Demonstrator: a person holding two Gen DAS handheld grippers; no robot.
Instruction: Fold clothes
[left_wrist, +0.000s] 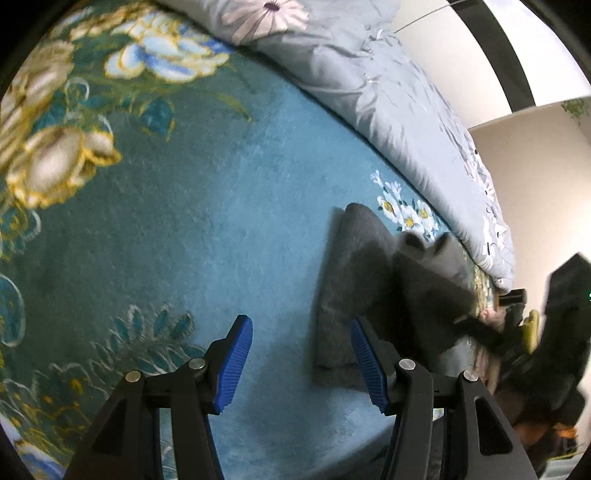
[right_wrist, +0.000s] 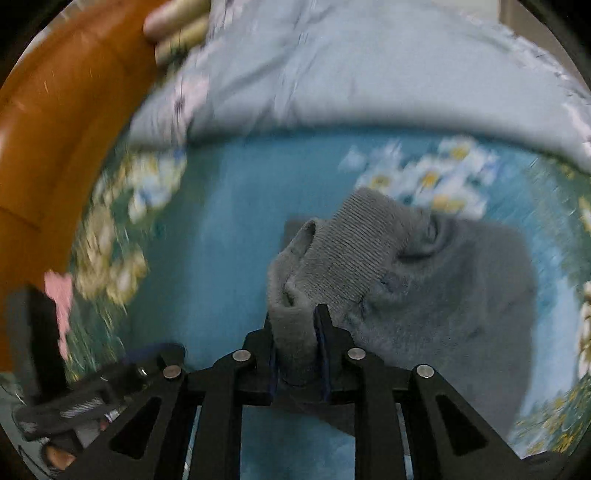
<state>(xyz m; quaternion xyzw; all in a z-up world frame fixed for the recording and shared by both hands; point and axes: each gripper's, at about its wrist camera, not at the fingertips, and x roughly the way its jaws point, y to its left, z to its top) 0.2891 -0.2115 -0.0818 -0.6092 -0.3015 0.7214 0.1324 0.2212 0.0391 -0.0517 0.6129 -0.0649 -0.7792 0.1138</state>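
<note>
A grey fleece garment (right_wrist: 450, 295) with a ribbed cuff (right_wrist: 354, 243) lies on a blue flowered carpet. My right gripper (right_wrist: 295, 314) is shut on a bunched fold of the garment beside the cuff and holds that part above the rest. In the left wrist view the same grey garment (left_wrist: 354, 280) lies to the right, partly folded. My left gripper (left_wrist: 301, 354) stands open over bare carpet, its right finger at the garment's near left edge with nothing between the blue pads (left_wrist: 232, 365). The right gripper (left_wrist: 480, 328) shows as a dark blurred shape at the garment's far side.
A pale grey flowered duvet (left_wrist: 369, 85) hangs along the far edge of the blue carpet (left_wrist: 221, 221). An orange wooden board (right_wrist: 55, 129) curves along the left of the right wrist view. A white wall (left_wrist: 535, 184) stands at the right.
</note>
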